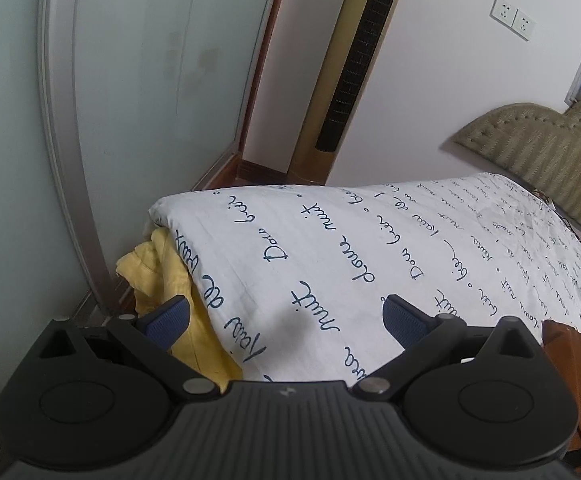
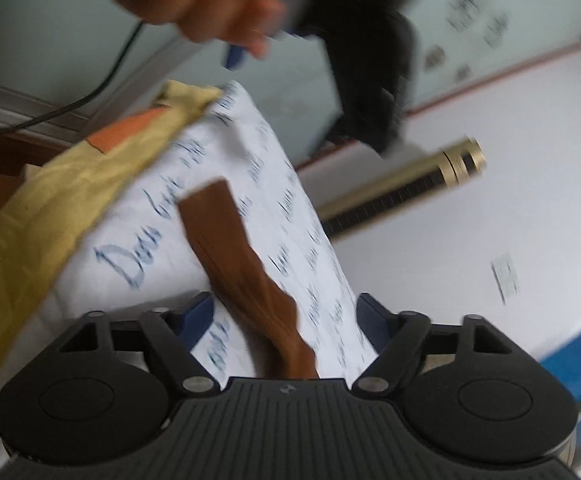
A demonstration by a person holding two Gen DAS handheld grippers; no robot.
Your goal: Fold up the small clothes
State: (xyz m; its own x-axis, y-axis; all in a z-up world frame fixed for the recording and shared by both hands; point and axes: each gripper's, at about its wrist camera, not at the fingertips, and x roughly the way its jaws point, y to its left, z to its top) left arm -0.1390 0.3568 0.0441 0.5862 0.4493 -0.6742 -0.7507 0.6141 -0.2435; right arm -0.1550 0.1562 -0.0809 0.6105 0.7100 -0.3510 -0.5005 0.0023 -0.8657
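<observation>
Closing in: the right gripper (image 2: 284,322) comes at the brown garment (image 2: 242,276), which lies as a crumpled strip on the white script-printed sheet (image 2: 130,240).
Garment position: in the right wrist view its near end runs between the two blue pads; the far end lies flat on the sheet, pointing toward the yellow cloth (image 2: 50,208) at the edge.
Right claw: jaws stand partly open and no pad presses on the fabric that I can make out; blur hides the finer contact.
Left claw: the left gripper (image 1: 286,320) stands wide open and holds nothing, with only bare sheet (image 1: 330,248) between its pads.
Second glimpse: a brown corner (image 1: 562,344) peeks in at the right edge of the left wrist view, just beside the left gripper.
Doing it well: I judge the step to be picking up one end, so pinch a single edge rather than the bunched middle, then let the left claw take the other end to spread it flat.
Risk: catching the sheet along with the thin fabric.
Hand pose: the right view is strongly rolled, with the gold tower fan (image 2: 402,188) lying sideways across it; the person's hand (image 2: 218,4) grips the left tool up top, angled down at the bed.
Left view: upright, with the fan (image 1: 354,72) standing tall.
</observation>
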